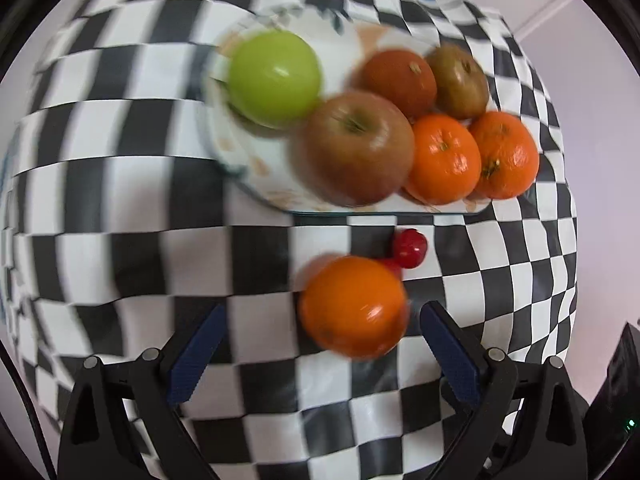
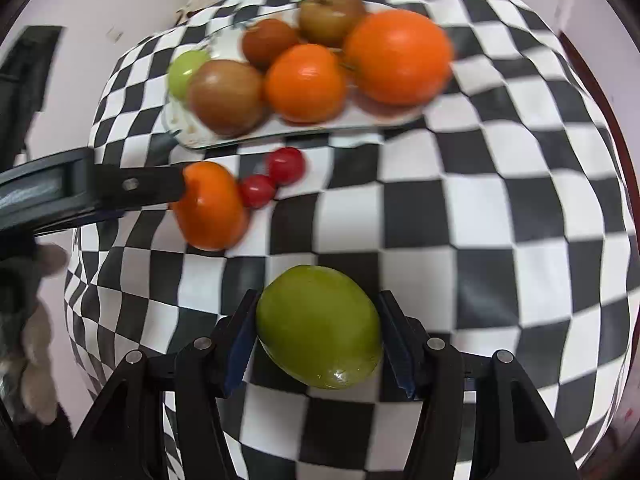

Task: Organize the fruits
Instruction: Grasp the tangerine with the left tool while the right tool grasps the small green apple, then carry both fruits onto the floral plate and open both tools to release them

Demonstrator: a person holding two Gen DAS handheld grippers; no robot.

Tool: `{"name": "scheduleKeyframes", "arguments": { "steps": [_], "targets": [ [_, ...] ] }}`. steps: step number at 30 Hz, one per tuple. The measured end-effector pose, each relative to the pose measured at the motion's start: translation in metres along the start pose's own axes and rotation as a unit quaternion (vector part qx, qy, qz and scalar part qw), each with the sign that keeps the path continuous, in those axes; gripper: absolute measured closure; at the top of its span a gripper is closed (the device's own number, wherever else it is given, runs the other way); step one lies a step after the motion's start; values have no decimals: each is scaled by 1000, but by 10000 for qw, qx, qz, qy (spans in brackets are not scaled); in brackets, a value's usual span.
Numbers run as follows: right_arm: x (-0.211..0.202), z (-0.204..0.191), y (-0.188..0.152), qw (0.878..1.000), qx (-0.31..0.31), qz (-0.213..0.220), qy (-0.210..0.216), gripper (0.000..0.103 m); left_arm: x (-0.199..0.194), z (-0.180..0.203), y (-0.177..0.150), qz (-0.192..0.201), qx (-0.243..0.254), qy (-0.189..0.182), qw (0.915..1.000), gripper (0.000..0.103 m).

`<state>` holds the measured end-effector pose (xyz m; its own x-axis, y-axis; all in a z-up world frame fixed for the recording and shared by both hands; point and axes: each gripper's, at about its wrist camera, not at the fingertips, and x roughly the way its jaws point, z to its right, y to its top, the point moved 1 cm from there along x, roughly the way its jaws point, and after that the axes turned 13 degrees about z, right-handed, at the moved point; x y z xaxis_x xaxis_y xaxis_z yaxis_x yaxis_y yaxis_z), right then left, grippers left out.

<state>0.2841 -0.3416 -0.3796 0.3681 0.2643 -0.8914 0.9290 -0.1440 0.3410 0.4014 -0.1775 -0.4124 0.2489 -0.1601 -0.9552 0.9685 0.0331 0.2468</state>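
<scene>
Left gripper (image 1: 320,344): my fingers spread wide, loose orange (image 1: 354,306) just ahead between them, not gripped; it lies on the surface short of the plate (image 1: 224,140).
Right gripper (image 2: 316,340): fingers flank a green fruit (image 2: 320,326); contact looks light, so I judge it barely held.
Plate: crowded — green apple (image 1: 274,78), brown apple (image 1: 356,148), two oranges (image 1: 444,158) at the near rim.
Risk, left: closing off-centre could roll the orange into the cherry tomatoes (image 1: 409,248) behind.
Risk, right: round, smooth skin may slip on lifting.
Risk, plate: another fruit could nudge rim oranges off.

Bright even light, motion blur, fisheye warping
</scene>
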Motion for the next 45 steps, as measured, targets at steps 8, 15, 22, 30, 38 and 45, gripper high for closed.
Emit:
{"name": "scheduleKeyframes", "arguments": {
  "steps": [8, 15, 22, 30, 38, 45],
  "targets": [
    [-10, 25, -7, 9988, 493, 6, 63, 42, 21, 11, -6, -362, 332, -212, 9986, 44],
    [0, 24, -7, 9987, 483, -18, 126, 42, -30, 3, -34, -162, 490, -133, 9986, 44],
    [-11, 10, -26, 9982, 103, -344, 490, 42, -45, -10, -88, -501, 509, -107, 9974, 44],
    [-1, 17, -30, 9977, 261, -310, 544, 42, -49, -15, -96, -532, 370, -37, 9979, 44],
    [-5, 17, -25, 9974, 332, -149, 616, 42, -85, -15, -76, -395, 350, -237, 9983, 44],
    [-18, 29, 18, 9918, 800, 128, 993, 43, -130, -4, 0, 244, 371, -683, 9967, 44]
  ]
}}
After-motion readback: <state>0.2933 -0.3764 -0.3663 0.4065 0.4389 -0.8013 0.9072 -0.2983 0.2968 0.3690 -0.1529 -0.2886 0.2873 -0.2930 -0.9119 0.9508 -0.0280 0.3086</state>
